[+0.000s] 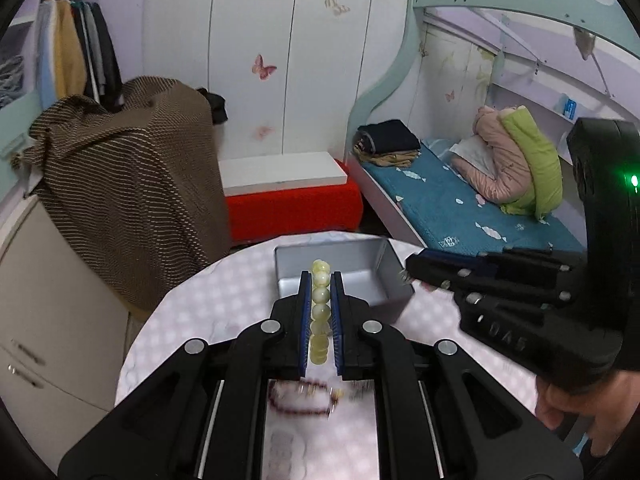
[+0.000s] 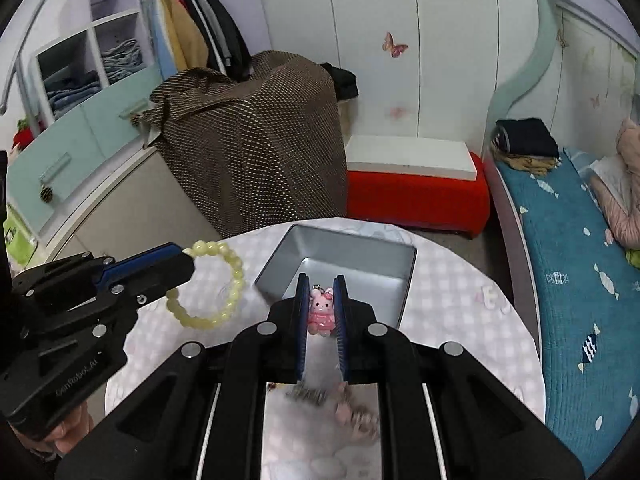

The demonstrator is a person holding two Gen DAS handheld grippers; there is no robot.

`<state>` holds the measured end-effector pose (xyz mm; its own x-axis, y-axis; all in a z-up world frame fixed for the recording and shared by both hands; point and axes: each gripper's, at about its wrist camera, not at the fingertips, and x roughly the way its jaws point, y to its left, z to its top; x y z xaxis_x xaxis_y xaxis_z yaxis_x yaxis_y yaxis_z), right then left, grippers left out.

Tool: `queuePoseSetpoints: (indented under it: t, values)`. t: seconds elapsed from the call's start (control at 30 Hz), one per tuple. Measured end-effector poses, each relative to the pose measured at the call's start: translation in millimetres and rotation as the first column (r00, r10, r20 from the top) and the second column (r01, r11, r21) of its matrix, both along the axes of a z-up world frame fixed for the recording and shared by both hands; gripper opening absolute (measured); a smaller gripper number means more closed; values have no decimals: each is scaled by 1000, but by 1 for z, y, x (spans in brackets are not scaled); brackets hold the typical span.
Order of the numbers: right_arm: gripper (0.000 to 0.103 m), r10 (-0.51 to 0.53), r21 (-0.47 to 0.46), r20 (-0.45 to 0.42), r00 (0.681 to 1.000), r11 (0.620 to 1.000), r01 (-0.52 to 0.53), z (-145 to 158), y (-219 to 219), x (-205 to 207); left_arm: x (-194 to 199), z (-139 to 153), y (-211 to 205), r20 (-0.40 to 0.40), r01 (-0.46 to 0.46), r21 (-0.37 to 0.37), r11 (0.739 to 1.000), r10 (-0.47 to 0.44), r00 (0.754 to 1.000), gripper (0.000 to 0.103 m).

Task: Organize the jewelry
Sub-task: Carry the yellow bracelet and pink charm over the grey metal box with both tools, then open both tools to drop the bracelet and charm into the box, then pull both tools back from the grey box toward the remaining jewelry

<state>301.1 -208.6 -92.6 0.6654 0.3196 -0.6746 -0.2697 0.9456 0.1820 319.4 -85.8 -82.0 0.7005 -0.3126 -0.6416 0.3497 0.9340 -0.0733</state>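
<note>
I've got both tools loaded and both over the round surface (image 2: 460, 312). My left gripper (image 1: 321, 280) has its jaws clamped on the pale yellow bead bracelet (image 1: 321, 312), edge-on between the pads in my own view; from the right wrist view the loop hangs out free to the side of the tin, pinched at only one short stretch of beads. My right gripper (image 2: 321, 286) has its jaws clamped on the little pink bunny charm (image 2: 320, 311), and the open silver tin (image 2: 404, 280) sits just ahead of it.

Here's my worry with the bracelet: round, smooth beads in flat pads can roll, and if they do the loop swings or slips out before it is over the tin. It hangs beside the tin, not above it, so letting go now means it lands on the surface.

The bunny is small and glossy, held by its sides; a squeeze slightly off-centre could squirt it forward. Its metal ring at the top pokes clear of the pads.

Both tools are near each other at the tin, so I judge a collision at the rim possible, and a knock could shove the light tin. Below my jaws lie blurred pieces, a dark red bead strand (image 1: 304, 398) among them, which a low pass could drag.
</note>
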Motion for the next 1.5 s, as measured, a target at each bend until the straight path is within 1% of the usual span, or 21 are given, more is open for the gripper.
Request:
queuePoseSetpoints:
  t: [0.13, 0.2, 0.27, 0.47, 0.53, 0.57, 0.6, 0.63, 0.67, 0.7, 0.73, 0.77, 0.8, 0.83, 0.87, 0.9, 0.97, 1.07, 1.2, 1.33, 1.5]
  values:
    - [11, -11, 3, -60, 998, 1000, 11, -9, -5, 30, 44, -12, -11, -73, -5, -8, 1000, 4, 997, 9]
    - [11, -10, 15, -92, 996, 1000, 12, -14, -6, 41, 61, -19, -14, -103, -11, -10, 1000, 10, 995, 9]
    - [11, -17, 7, -109, 994, 1000, 18, -17, -6, 49, 72, -26, -17, -128, -9, -13, 1000, 8, 992, 9]
    - [12, -34, -12, -169, 985, 999, 33, -30, -5, 64, 87, -40, -24, -168, -14, 3, 1000, 14, 986, 10]
    - [12, -48, -11, -178, 983, 999, 47, -32, -6, 65, 88, -41, -22, -169, -20, 8, 1000, 21, 985, 11]
    - [15, -54, -10, -179, 982, 999, 53, -32, -6, 66, 88, -41, -19, -165, -28, 11, 1000, 29, 986, 24]
    - [25, -63, -14, -183, 981, 998, 62, -33, -6, 66, 87, -40, -16, -157, -37, 10, 999, 38, 987, 41]
    - [28, -76, -21, -182, 980, 997, 73, -33, -8, 65, 85, -38, -13, -145, -56, 14, 998, 57, 988, 48]
    - [28, -83, -25, -180, 980, 996, 80, -33, -8, 65, 83, -36, -9, -134, -66, 11, 998, 67, 989, 58]
    - [31, -86, -20, -181, 980, 996, 84, -33, -9, 63, 80, -33, -5, -126, -71, 1, 998, 70, 990, 65]
    - [37, -92, -16, -182, 979, 996, 90, -34, -10, 62, 77, -31, -2, -118, -76, -1, 997, 75, 990, 70]
    - [41, -98, -17, -181, 979, 995, 96, -33, -11, 61, 74, -29, 0, -108, -83, -1, 997, 82, 991, 81]
    - [57, -106, -16, -176, 979, 994, 104, -33, -13, 59, 68, -25, 5, -86, -98, -3, 995, 98, 991, 88]
    - [81, -117, -12, -171, 978, 993, 117, -32, -15, 56, 62, -21, 8, -69, -110, -7, 994, 109, 992, 91]
    - [92, -134, -6, -160, 978, 991, 134, -30, -18, 53, 57, -18, 12, -54, -118, -14, 993, 117, 992, 93]
    - [95, -157, 7, -142, 977, 987, 160, -26, -22, 47, 49, -13, 16, -36, -129, -17, 991, 128, 991, 94]
    - [95, -183, 28, -145, 972, 982, 189, -23, -26, 40, 36, -5, 21, 4, -153, 9, 988, 153, 988, 97]
    - [95, -210, 34, -98, 973, 976, 214, -13, -26, 21, 4, 9, 26, 83, -183, 44, 982, 179, 980, 97]
    - [95, -225, 34, -44, 973, 973, 227, 0, -23, -7, -33, 25, 33, 144, -198, 33, 980, 192, 971, 97]
    - [95, -235, 26, 35, 971, 972, 234, 19, -18, -42, -73, 44, 40, 222, -231, 32, 972, 219, 950, 98]
    - [95, -258, 19, 127, 958, 966, 258, 41, -13, -89, -119, 61, 50, 276, -258, -4, 966, 249, 928, 98]
